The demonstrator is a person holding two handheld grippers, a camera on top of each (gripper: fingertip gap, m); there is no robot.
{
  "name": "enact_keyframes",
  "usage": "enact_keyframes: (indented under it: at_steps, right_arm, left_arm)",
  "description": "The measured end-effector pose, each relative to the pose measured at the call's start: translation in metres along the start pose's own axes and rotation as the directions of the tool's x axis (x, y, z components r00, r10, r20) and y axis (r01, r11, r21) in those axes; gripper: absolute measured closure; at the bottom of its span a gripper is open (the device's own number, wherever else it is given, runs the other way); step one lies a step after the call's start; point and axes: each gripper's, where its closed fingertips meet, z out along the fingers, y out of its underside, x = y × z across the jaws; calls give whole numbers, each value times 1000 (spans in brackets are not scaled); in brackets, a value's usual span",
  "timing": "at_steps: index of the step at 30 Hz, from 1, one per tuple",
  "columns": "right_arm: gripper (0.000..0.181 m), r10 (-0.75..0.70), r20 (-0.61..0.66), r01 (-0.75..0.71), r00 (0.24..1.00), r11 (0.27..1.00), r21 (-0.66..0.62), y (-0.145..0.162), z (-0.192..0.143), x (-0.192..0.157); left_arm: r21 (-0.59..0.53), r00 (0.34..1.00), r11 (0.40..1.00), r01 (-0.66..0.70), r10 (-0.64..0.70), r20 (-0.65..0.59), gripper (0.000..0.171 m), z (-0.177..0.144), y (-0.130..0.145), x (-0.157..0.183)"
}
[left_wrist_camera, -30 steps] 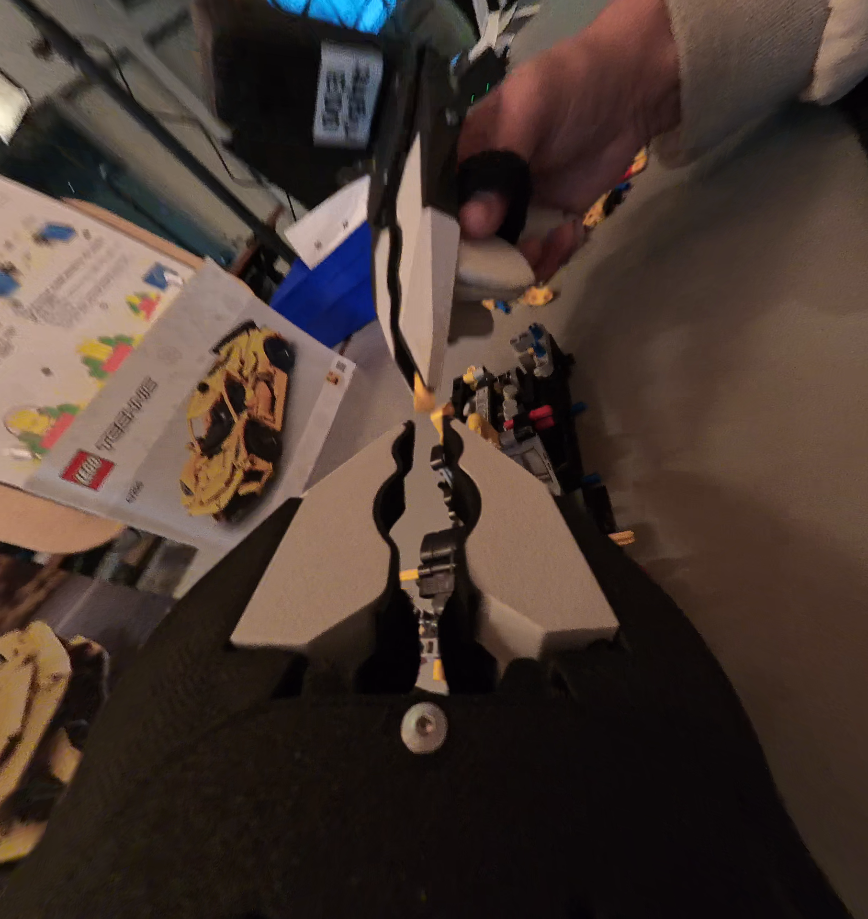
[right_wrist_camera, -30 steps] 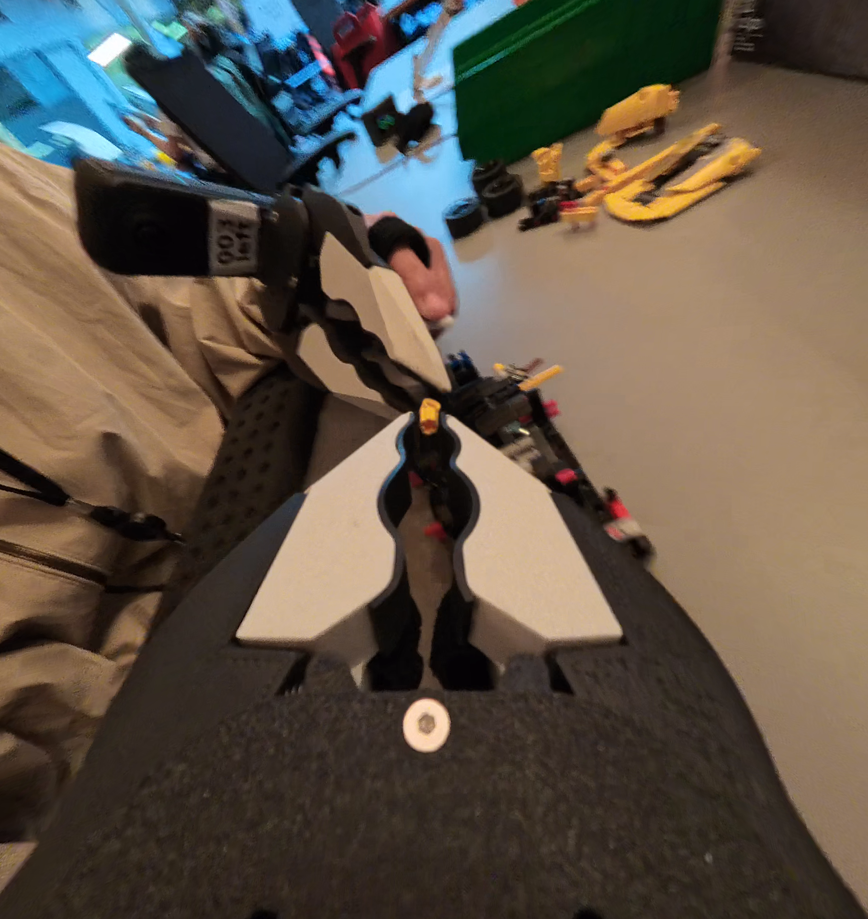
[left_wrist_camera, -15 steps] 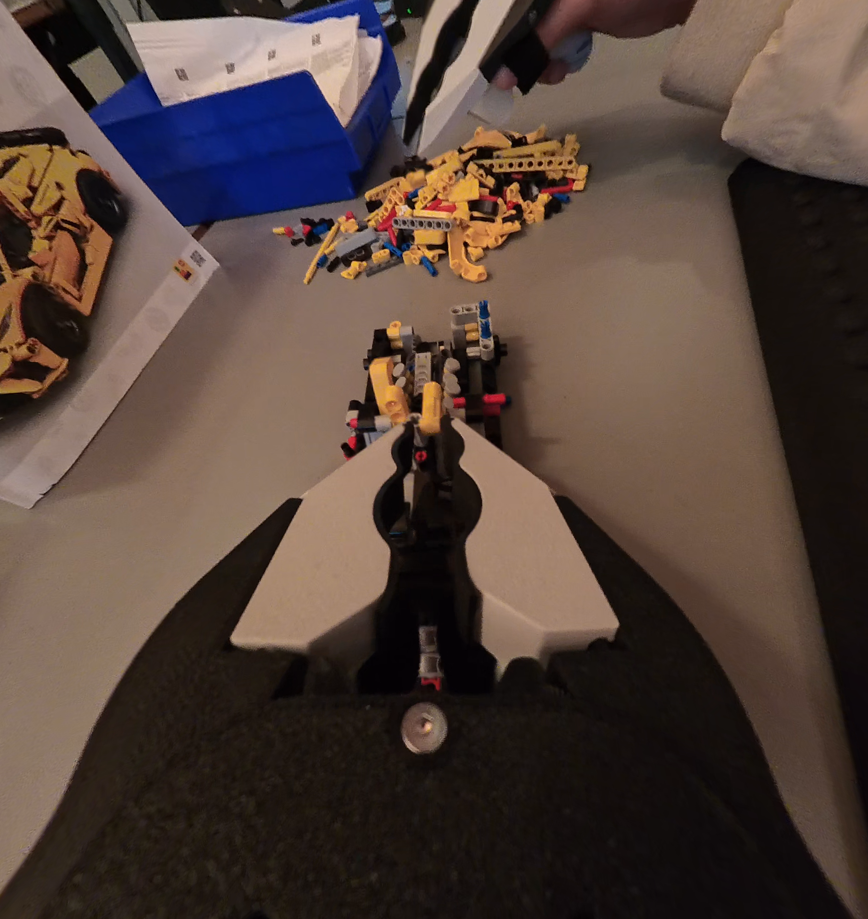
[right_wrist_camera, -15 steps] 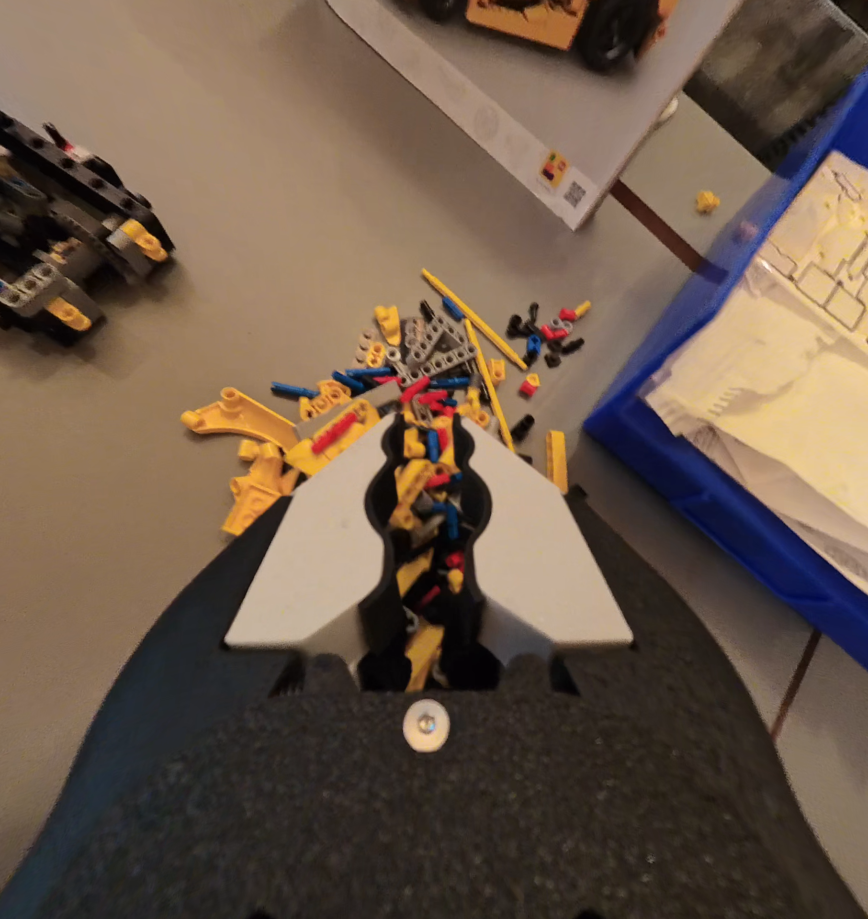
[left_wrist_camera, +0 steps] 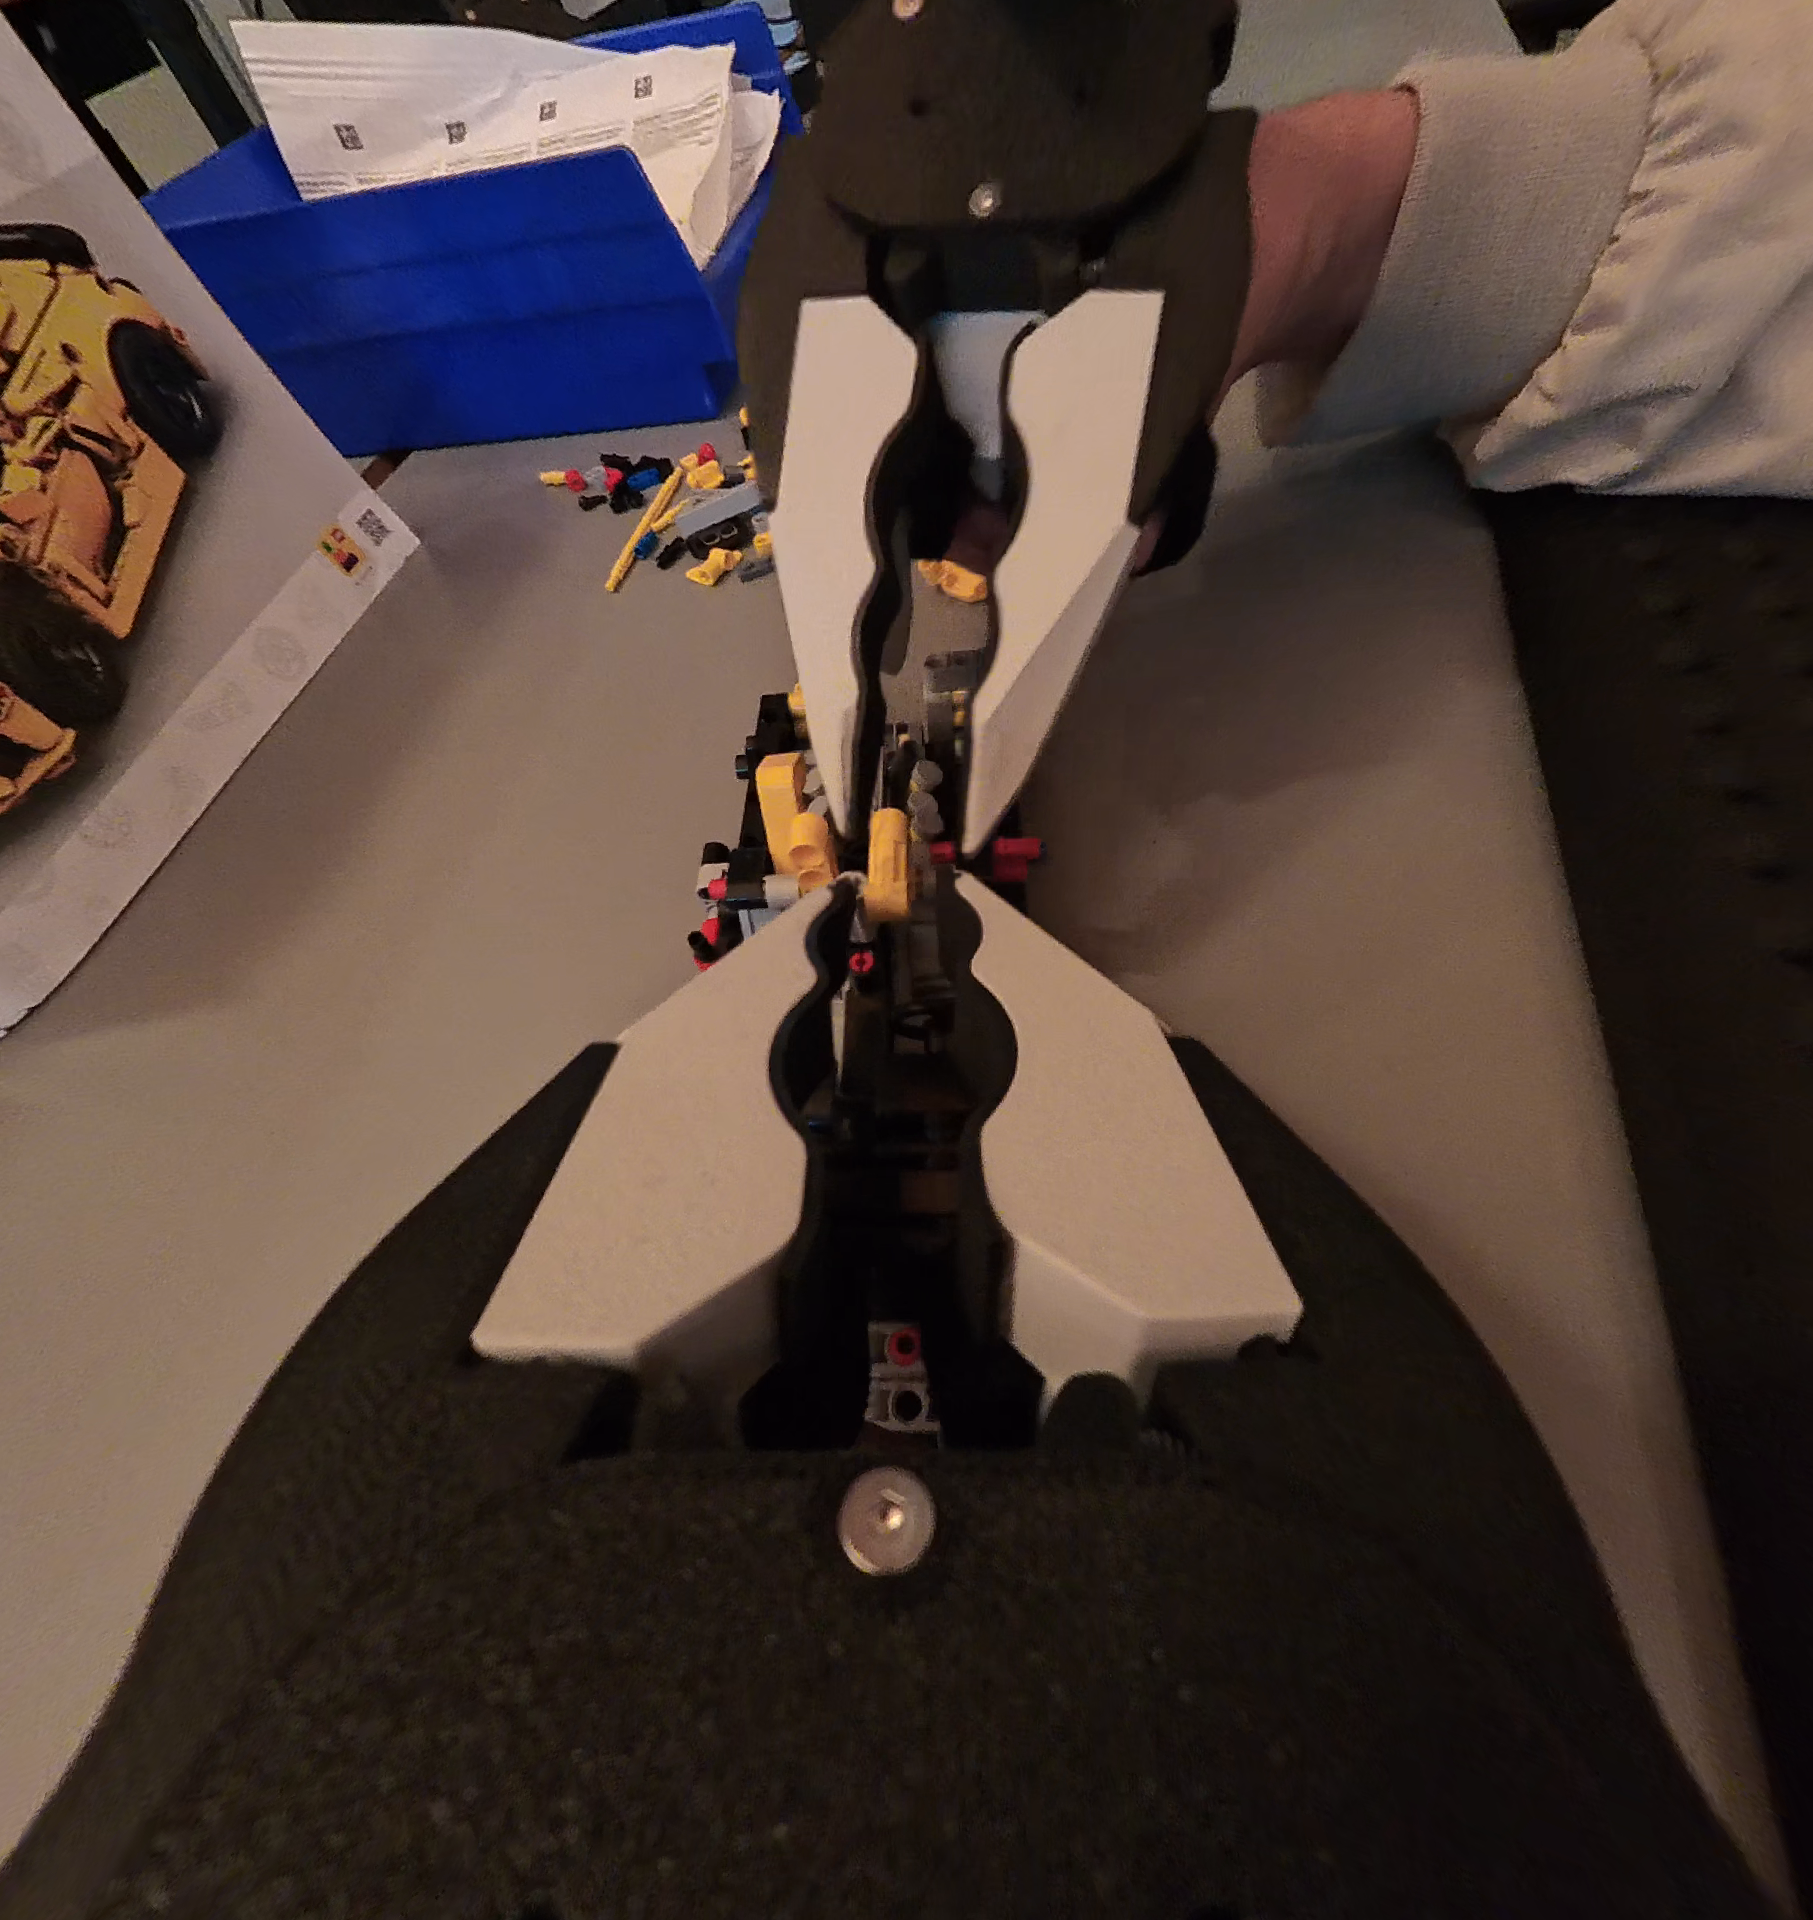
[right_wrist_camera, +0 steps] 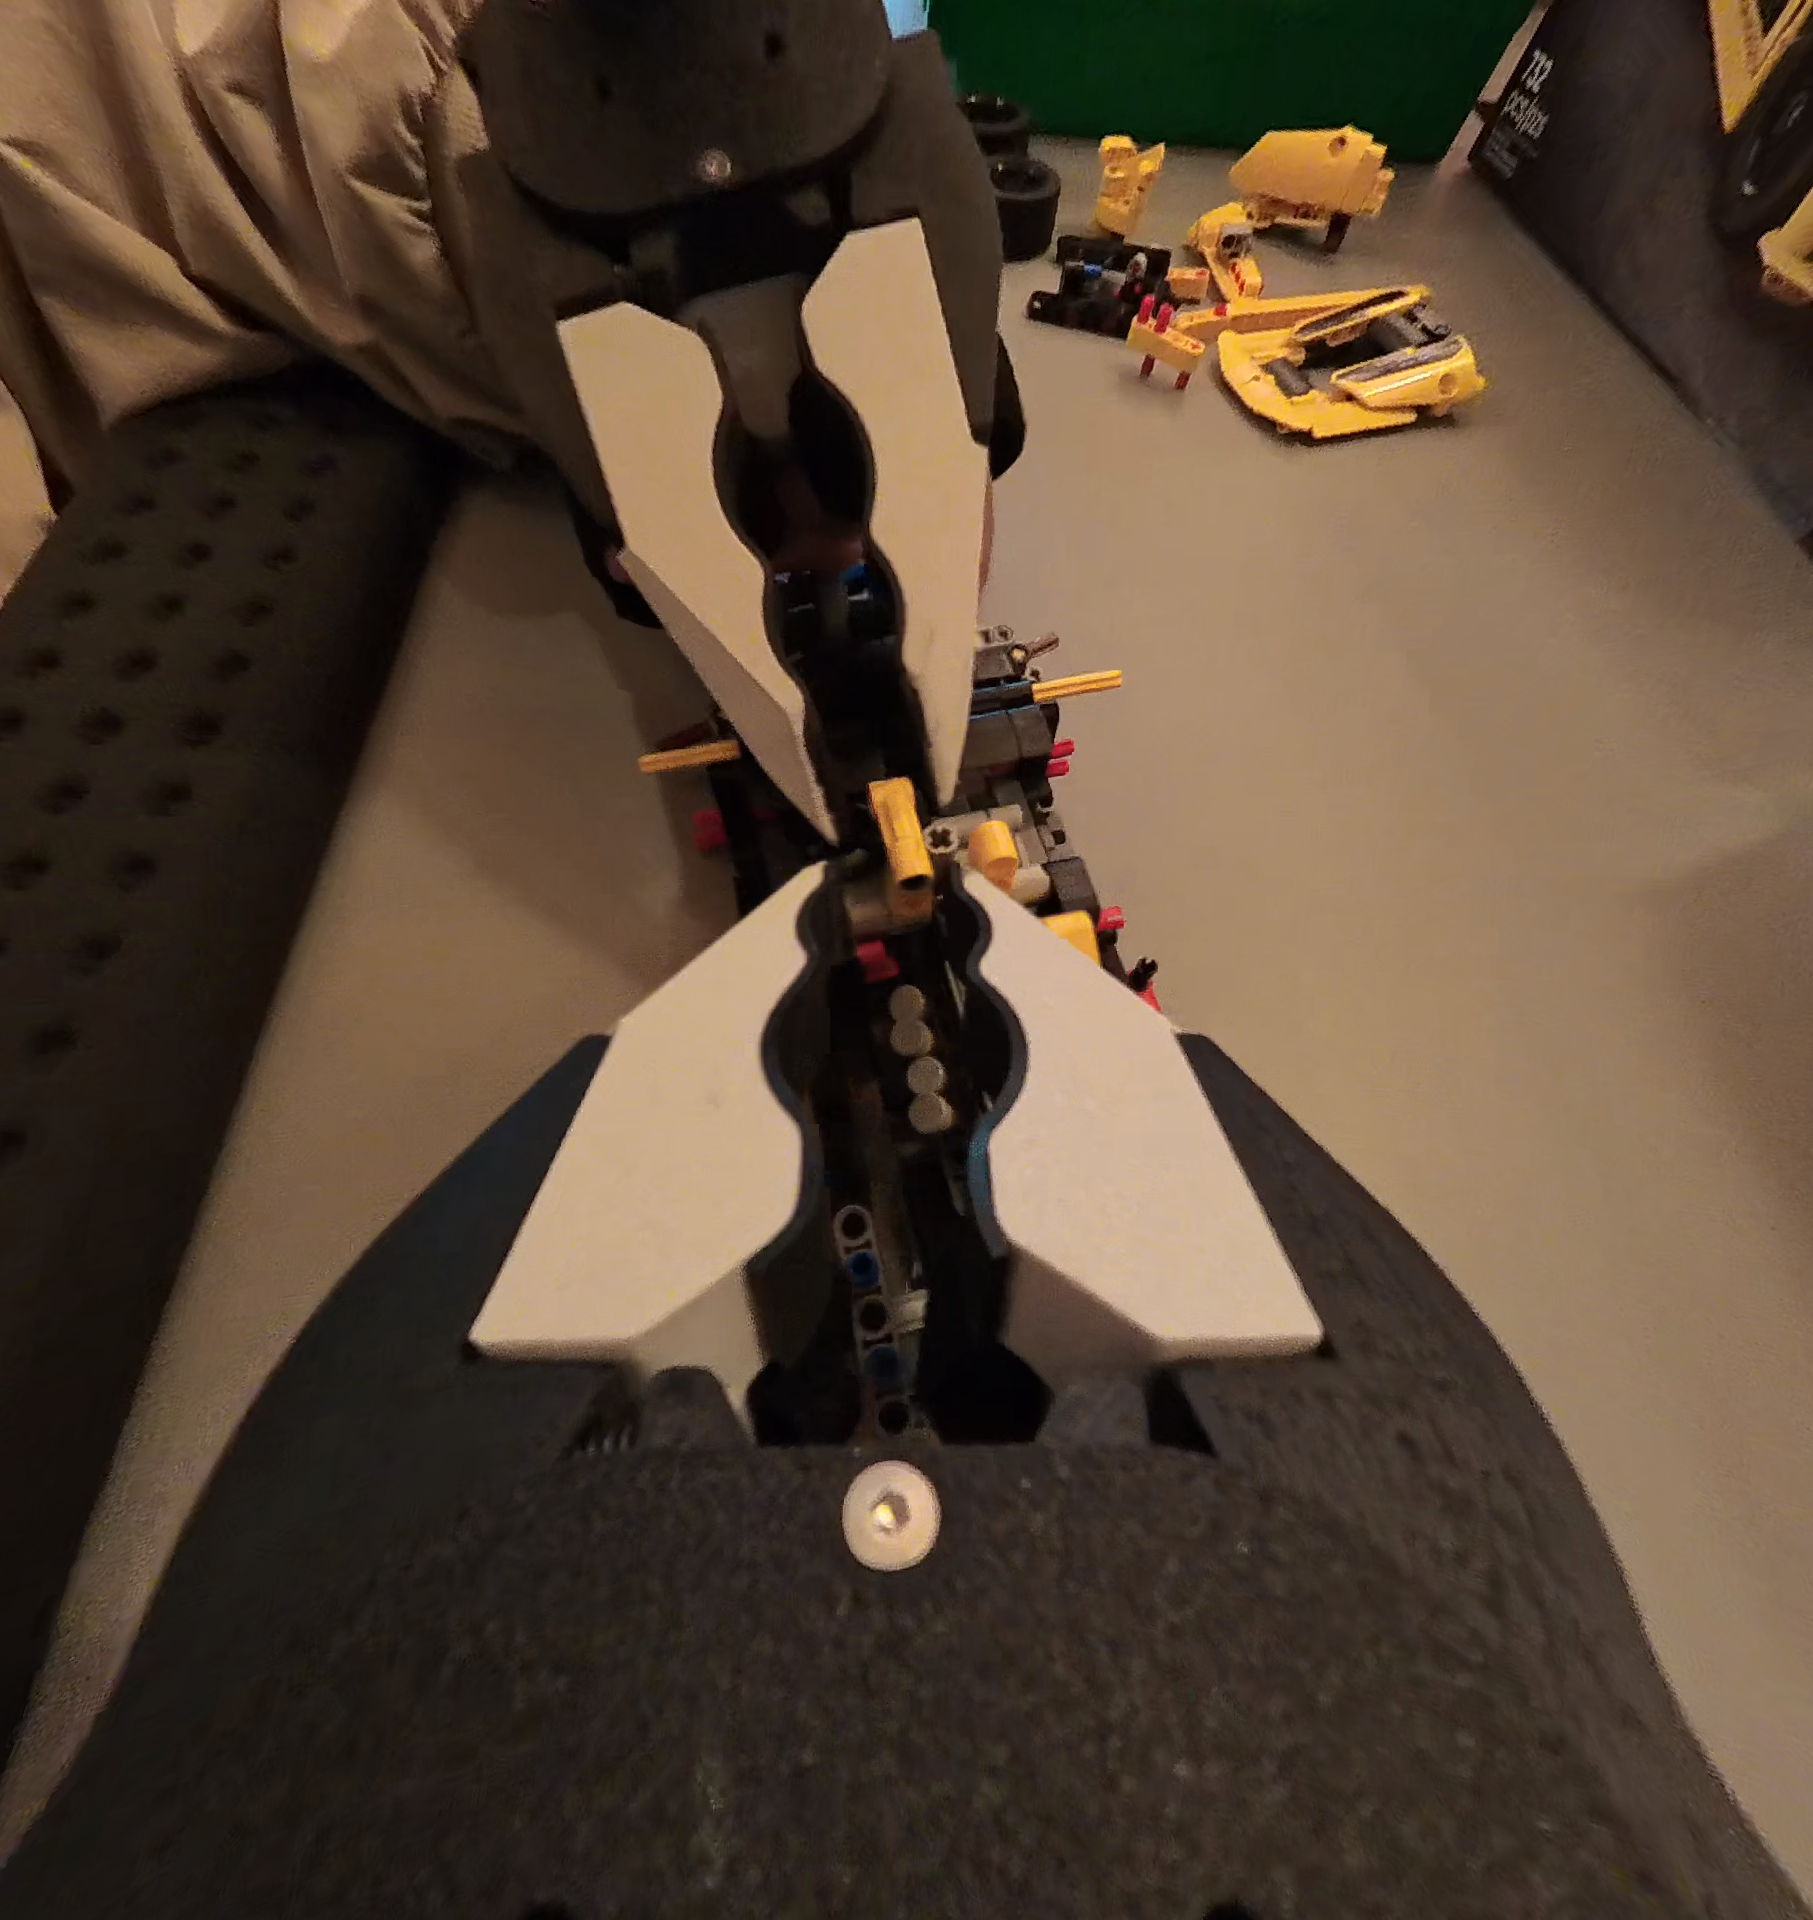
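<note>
My left gripper (left_wrist_camera: 894,888) is shut on a black brick chassis (left_wrist_camera: 751,868) with red, grey and yellow parts, low over the grey table (left_wrist_camera: 445,831). A yellow connector (left_wrist_camera: 886,868) stands on the chassis right at its tips. My right gripper (left_wrist_camera: 917,842) comes in from the far side, tip to tip with the left. In the right wrist view, the right gripper (right_wrist_camera: 889,873) is closed to a narrow gap on the near end of the yellow connector (right_wrist_camera: 900,836). The left gripper (right_wrist_camera: 886,816) faces it over the chassis (right_wrist_camera: 1016,738).
A blue bin (left_wrist_camera: 445,301) of papers, a printed sheet with a yellow car picture (left_wrist_camera: 102,520) and a pile of loose pieces (left_wrist_camera: 663,509) lie beyond. Yellow body panels (right_wrist_camera: 1338,353), black wheels (right_wrist_camera: 1027,197) and a dark box (right_wrist_camera: 1660,260) sit right. A black perforated mat (right_wrist_camera: 102,727) lies left. My two grippers' fingertips are within a few centimetres of each other.
Half a second ago my right gripper was over the loose pile; it is now back at the chassis, facing the left gripper. The left gripper has kept hold of the chassis.
</note>
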Motion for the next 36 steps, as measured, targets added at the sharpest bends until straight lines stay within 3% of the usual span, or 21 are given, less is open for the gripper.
enact_keyframes:
  at_steps: [6, 11, 17, 19, 22, 24, 26, 29, 32, 34, 36]
  right_arm:
    - [174, -45, -23, 45, 999, 999, -1, 1, 4, 3]
    - [175, -36, 75, 34, 997, 999, 20, 0, 2, -9]
    - [175, -55, 106, 53, 993, 998, 14, -1, 7, -17]
    - [175, -48, 83, 50, 995, 999, -19, 4, 0, -11]
    - [175, 17, 38, -17, 999, 1000, 18, 11, -11, 3]
    - [175, 34, 15, -35, 999, 999, 36, 8, -7, 7]
    - [173, 53, -2, -53, 999, 998, 21, 6, -6, 8]
    - [160, 172, 10, -171, 985, 973, 157, -20, -20, 10]
    - [161, 359, 132, -382, 924, 881, 277, -44, -29, 8]
    - [159, 439, 227, -491, 869, 820, 295, -48, -23, 7]
    - [158, 488, 264, -550, 832, 788, 277, -45, -17, 10]
  left_arm:
    - [0, 999, 1000, -31, 31, 26, 163, 1, -1, -2]
    - [4, 996, 998, -58, 59, -66, 164, -4, -3, 8]
    - [-8, 989, 997, -82, 80, -128, 164, -12, 2, 14]
    - [-9, 993, 997, -71, 70, -96, 165, -22, 6, 2]
    - [120, 994, 990, 69, -59, -89, 165, -49, -8, -19]
    - [200, 994, 976, 85, -69, -86, 165, -54, -25, -22]
    - [221, 999, 975, 32, -25, -33, 165, -47, -32, -22]
    - [198, 985, 970, -142, 119, 126, 165, -39, -32, -24]
    - [140, 901, 917, -373, 321, 293, 164, -37, -35, -26]
    - [118, 866, 893, -435, 379, 327, 164, -37, -36, -24]
    - [149, 881, 895, -420, 363, 305, 164, -37, -39, -20]
